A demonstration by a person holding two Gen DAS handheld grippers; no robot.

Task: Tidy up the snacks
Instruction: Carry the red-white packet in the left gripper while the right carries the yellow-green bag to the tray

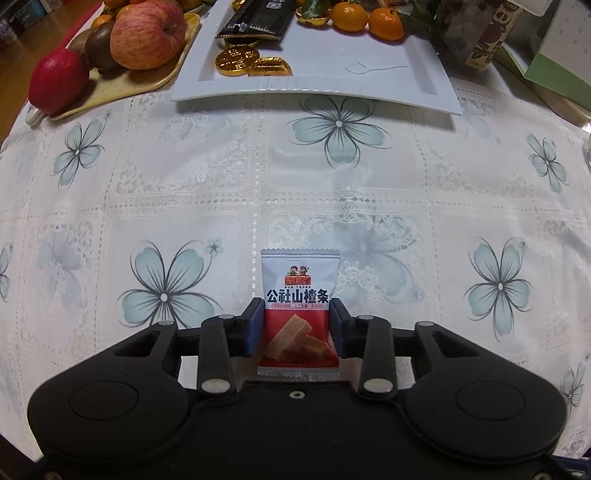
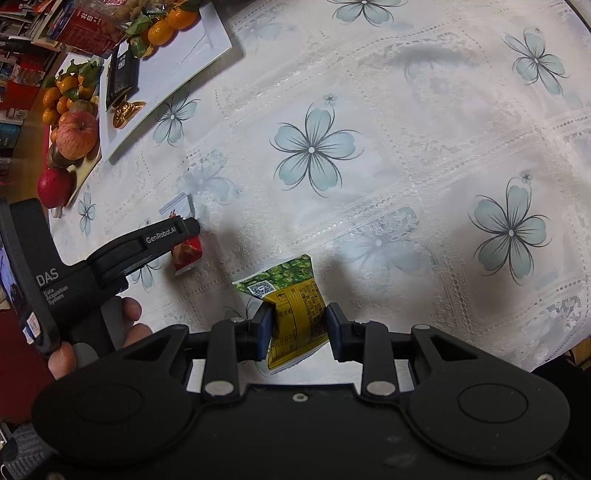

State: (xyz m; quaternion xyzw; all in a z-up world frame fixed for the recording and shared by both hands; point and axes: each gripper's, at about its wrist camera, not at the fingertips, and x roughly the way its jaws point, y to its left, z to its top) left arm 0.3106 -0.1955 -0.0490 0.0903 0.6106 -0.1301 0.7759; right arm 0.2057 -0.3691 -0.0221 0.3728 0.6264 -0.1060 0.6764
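My left gripper is shut on a red and white hawthorn snack packet, held over the floral tablecloth. The same packet and the left gripper show in the right wrist view at the left. My right gripper is shut on a yellow and green snack packet, its green end pointing away. A white rectangular tray at the far side holds gold chocolate coins, a black wrapped snack and mandarins.
A beige fruit plate at the far left holds apples, a kiwi and a red fruit. Boxes and a jar stand at the far right. The table edge runs along the right in the right wrist view.
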